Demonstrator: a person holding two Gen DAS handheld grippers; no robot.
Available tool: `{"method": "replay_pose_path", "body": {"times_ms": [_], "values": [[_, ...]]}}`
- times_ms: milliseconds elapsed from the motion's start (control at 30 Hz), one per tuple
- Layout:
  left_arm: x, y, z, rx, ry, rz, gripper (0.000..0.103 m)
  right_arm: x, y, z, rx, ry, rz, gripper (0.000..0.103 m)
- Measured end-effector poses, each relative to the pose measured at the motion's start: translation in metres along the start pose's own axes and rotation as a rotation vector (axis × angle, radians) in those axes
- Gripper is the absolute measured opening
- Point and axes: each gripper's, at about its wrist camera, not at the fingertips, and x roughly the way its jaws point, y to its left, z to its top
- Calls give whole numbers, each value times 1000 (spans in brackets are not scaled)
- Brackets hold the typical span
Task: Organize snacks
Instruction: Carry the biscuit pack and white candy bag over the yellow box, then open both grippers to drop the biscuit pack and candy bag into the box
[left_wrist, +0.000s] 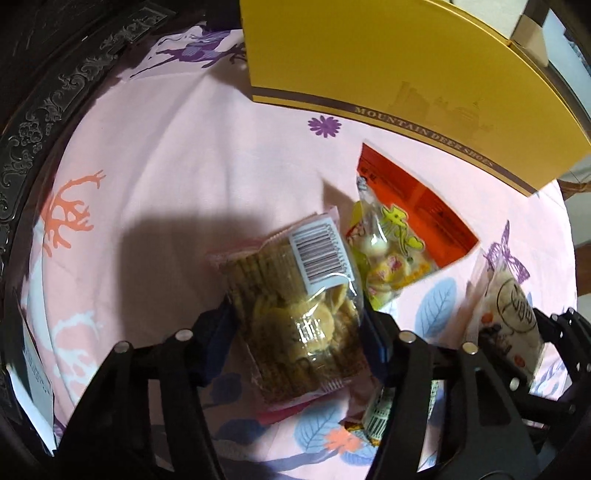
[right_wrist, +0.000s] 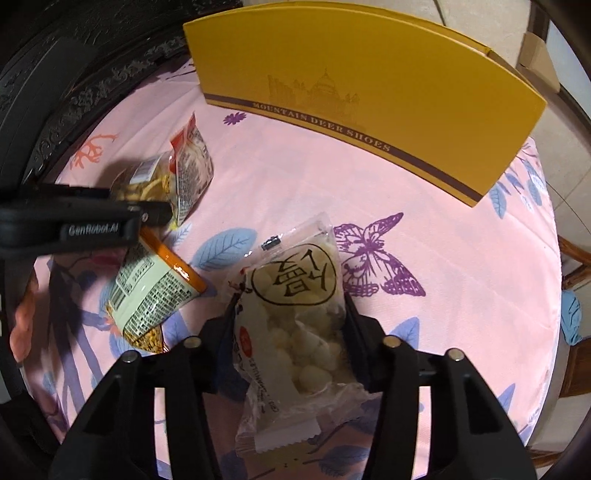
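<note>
My left gripper (left_wrist: 297, 332) is shut on a clear packet of brown crackers (left_wrist: 295, 295) with a barcode label; a pad presses each side. Seen side-on in the right wrist view, the left gripper (right_wrist: 155, 214) holds that cracker packet (right_wrist: 144, 181) over the cloth. My right gripper (right_wrist: 288, 328) is shut on a clear packet of white puffs (right_wrist: 295, 314) printed with a black circle. In the left wrist view the white puff packet (left_wrist: 506, 314) stands at the right. A yellow shoe box (left_wrist: 388, 66) (right_wrist: 369, 92) stands at the back.
On the pink printed cloth (right_wrist: 424, 221) lie a red-orange packet (left_wrist: 424, 210), a yellow-green candy packet (left_wrist: 384, 254) and an orange-and-white packet (right_wrist: 155, 291). A dark carved table rim (left_wrist: 55, 110) curves along the left. Bare cloth lies right of the butterfly print (right_wrist: 373, 254).
</note>
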Motion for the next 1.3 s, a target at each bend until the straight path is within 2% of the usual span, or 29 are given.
{"method": "replay_pose_path", "body": {"times_ms": [267, 467, 600, 733, 967, 1100, 1300], "values": [[-24, 15, -43, 56, 16, -39, 58, -30, -2, -7, 54, -40, 20, 45], [-65, 16, -44, 78, -68, -76, 58, -50, -2, -6, 78, -77, 25, 45], [-86, 8, -21, 88, -132, -99, 58, -64, -1, 6, 76, -123, 14, 45], [-103, -8, 12, 94, -194, -116, 58, -80, -6, 33, 80, -192, 3, 45], [-142, -36, 99, 128, -336, -133, 58, -128, -33, 107, 121, -359, -36, 45], [-163, -43, 133, 158, -399, -122, 58, -151, -43, 143, 132, -411, -51, 45], [-165, -51, 159, 166, -410, -116, 58, -156, -54, 172, 117, -433, -72, 45]]}}
